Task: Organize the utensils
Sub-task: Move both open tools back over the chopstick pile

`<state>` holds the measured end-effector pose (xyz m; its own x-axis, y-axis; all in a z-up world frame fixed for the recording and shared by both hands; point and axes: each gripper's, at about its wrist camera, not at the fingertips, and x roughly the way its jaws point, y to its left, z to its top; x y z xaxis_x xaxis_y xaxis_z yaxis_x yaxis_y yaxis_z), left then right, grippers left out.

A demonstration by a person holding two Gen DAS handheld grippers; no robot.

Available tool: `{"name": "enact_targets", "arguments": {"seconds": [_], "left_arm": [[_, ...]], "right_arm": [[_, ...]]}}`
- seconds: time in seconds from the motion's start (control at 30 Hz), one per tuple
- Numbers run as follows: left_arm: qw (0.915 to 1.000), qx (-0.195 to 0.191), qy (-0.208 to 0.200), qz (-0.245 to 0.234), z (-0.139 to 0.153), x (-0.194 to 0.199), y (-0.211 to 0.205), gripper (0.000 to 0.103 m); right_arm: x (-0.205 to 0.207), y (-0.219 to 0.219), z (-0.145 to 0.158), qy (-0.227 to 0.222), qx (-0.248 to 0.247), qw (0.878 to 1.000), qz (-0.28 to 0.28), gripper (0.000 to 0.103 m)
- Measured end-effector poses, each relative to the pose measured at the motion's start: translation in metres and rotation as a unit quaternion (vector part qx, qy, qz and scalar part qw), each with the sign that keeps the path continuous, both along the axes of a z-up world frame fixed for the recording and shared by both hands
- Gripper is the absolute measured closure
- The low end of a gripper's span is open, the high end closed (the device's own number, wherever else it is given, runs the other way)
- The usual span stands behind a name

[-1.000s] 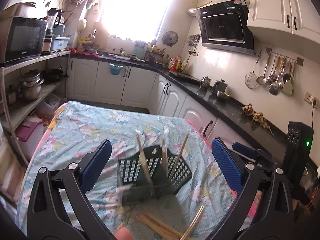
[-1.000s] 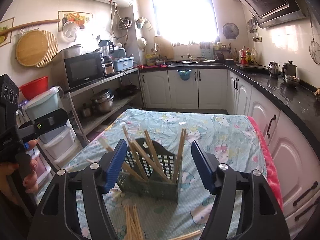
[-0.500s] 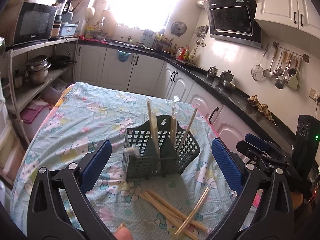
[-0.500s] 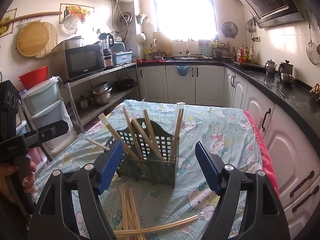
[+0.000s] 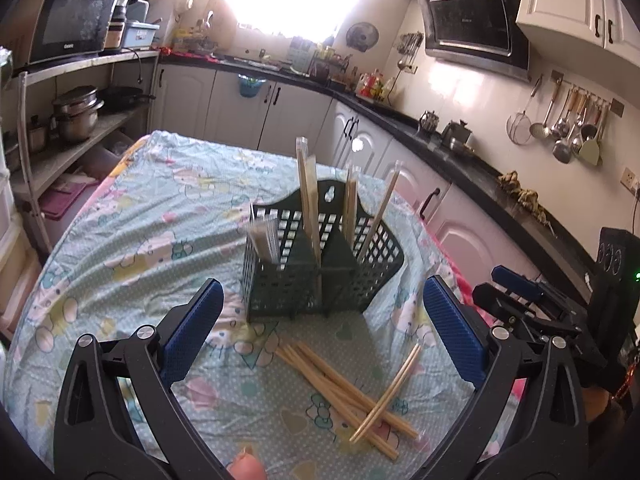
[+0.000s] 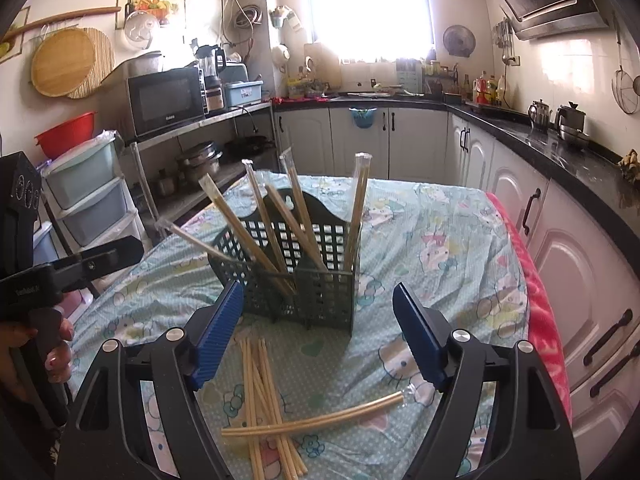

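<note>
Two hand-held grippers are hovering over a table covered with a cartoon-print cloth (image 6: 448,232), the left gripper (image 5: 320,336) and the right gripper (image 6: 318,332) both standing with jaws wide apart and nothing between them, the right one's having just been opening. A dark green slotted utensil basket (image 6: 316,276) is sitting mid-table with several wrapped chopsticks leaning inside it, while a loose pile of chopsticks (image 6: 272,408) is lying on the cloth just in front of it, one crossing the others. Because the sticks are overlapping, a pinch here is likely catching several at once or flicking the crossing one away, and a careless reach is risking a knock to the light basket.
</note>
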<state>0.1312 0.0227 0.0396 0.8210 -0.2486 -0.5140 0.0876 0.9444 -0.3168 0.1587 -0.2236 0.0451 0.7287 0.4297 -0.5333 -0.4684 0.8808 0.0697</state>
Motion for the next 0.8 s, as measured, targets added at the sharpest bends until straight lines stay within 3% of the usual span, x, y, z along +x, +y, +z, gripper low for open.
{"name": "enact_targets", "arguments": {"seconds": [0.47, 0.8], "left_arm": [[0.9990, 0.006, 0.044, -0.004, -0.035, 0.000, -0.009, 0.011], [0.9949, -0.018, 0.099, -0.013, -0.065, 0.011, -0.010, 0.011]], "right_arm": [[-0.007, -0.005, -0.034, 0.035, -0.027, 0.999, -0.006, 0.028], [0.000, -0.017, -0.062, 0.071, -0.042, 0.996, -0.027, 0.028]]}}
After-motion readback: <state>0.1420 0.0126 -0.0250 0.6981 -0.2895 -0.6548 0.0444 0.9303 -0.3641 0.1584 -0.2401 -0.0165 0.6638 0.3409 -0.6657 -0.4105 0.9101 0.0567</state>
